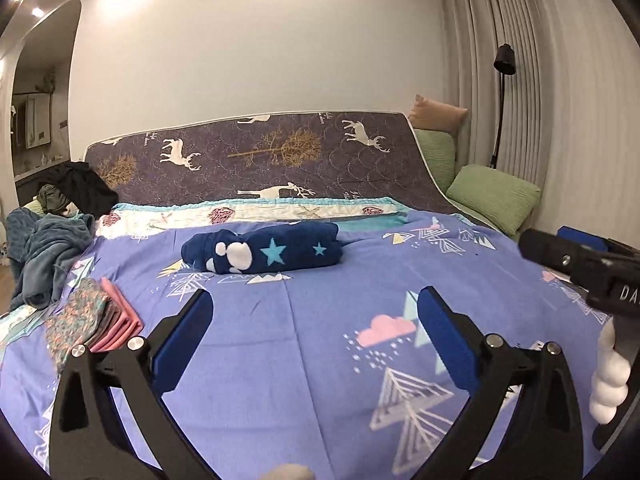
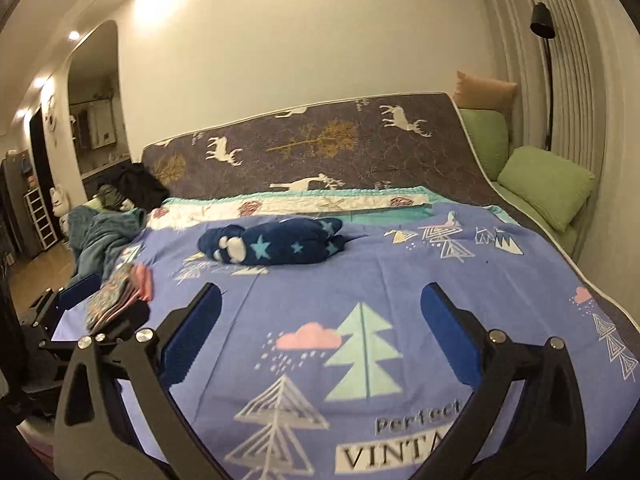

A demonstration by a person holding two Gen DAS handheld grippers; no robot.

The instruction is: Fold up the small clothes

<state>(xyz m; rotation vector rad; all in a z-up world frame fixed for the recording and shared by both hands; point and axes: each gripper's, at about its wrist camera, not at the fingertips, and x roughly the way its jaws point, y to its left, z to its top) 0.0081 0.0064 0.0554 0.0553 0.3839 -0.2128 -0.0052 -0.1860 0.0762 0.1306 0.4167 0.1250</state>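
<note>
A dark blue garment with light stars and white paw prints lies folded in a thick bundle on the blue patterned bedsheet, far from both grippers. It also shows in the right wrist view as the same garment. My left gripper hangs above the sheet, open wide, nothing between its blue pads. My right gripper is likewise open and empty above the sheet. The right gripper's black body shows at the right edge of the left wrist view.
A stack of folded clothes, floral on top and pink below, lies at the bed's left side. A teal blanket and dark clothes are piled at the far left. Green pillows and a floor lamp stand at the right.
</note>
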